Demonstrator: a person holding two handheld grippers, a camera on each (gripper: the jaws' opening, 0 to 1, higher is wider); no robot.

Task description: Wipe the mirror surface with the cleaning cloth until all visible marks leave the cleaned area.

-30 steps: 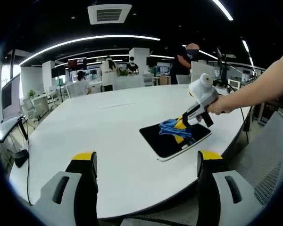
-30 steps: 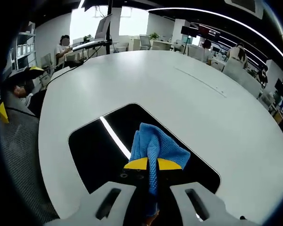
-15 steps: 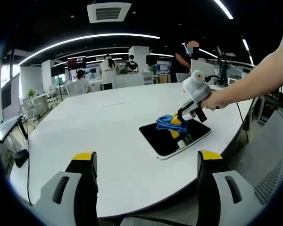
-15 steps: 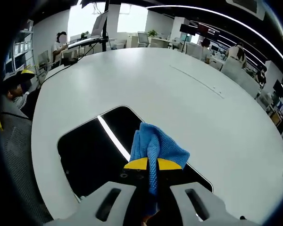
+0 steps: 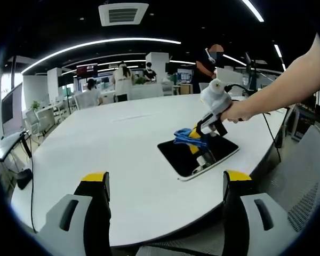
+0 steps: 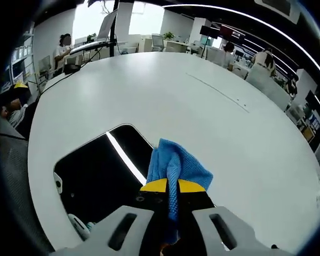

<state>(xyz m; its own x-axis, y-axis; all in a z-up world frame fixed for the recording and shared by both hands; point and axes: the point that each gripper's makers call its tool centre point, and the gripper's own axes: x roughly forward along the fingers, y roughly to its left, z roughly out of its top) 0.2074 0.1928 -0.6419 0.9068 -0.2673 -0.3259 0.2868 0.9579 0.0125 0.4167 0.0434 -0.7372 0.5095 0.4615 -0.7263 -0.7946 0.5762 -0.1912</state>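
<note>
A dark rectangular mirror (image 5: 202, 153) with a pale rim lies flat on the white table (image 5: 122, 160), near its right edge. A person's hand holds my right gripper (image 5: 196, 138) over the mirror's far left part, shut on a bunched blue cleaning cloth (image 5: 183, 135). In the right gripper view the blue cloth (image 6: 175, 164) sticks out ahead of the yellow-tipped right gripper (image 6: 172, 186), at the right edge of the black mirror (image 6: 96, 178), which reflects a bright ceiling strip. My left gripper (image 5: 165, 181) hangs open in front of the table, well short of the mirror.
The big white table (image 6: 218, 122) stretches far behind the mirror. Its curved edge (image 5: 256, 160) runs just right of the mirror, with a grey mesh chair (image 5: 304, 181) beyond. Several people (image 5: 122, 82) stand among desks and chairs at the back.
The right gripper has slid the blue cloth across the mirror toward its far left edge. The left gripper has not moved.
</note>
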